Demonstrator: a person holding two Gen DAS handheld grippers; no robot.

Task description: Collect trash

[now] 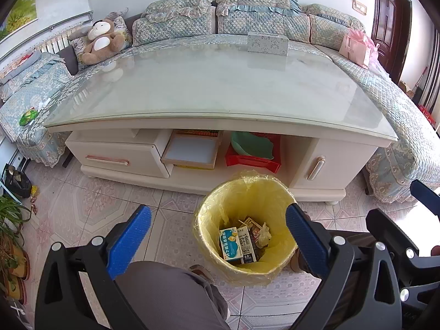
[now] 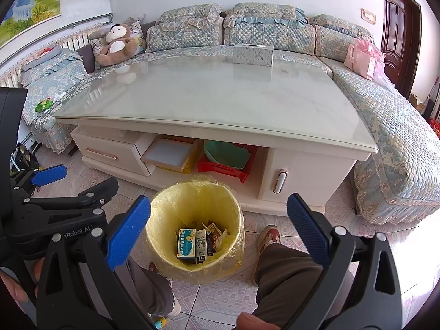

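Note:
A yellow-lined trash bin (image 1: 244, 200) stands on the tiled floor in front of the coffee table; it also shows in the right wrist view (image 2: 192, 198). Inside lie a blue carton (image 1: 230, 243), a milk carton (image 1: 246, 244) and crumpled wrappers (image 1: 262, 233). My left gripper (image 1: 218, 222) is open and empty, held above the bin's near-left side. My right gripper (image 2: 218, 214) is open and empty, above the bin's right side. The right gripper's fingers (image 1: 423, 195) show at the right edge of the left view. The left gripper (image 2: 49, 176) shows at the left of the right view.
A glass-topped coffee table (image 1: 220, 90) carries a tissue box (image 1: 268, 43). A sofa (image 1: 275, 19) with a teddy bear (image 1: 103, 41) and pink bag (image 1: 356, 48) wraps behind. A green wrapper (image 1: 27, 117) lies on the left seat. The person's legs (image 2: 286, 269) flank the bin.

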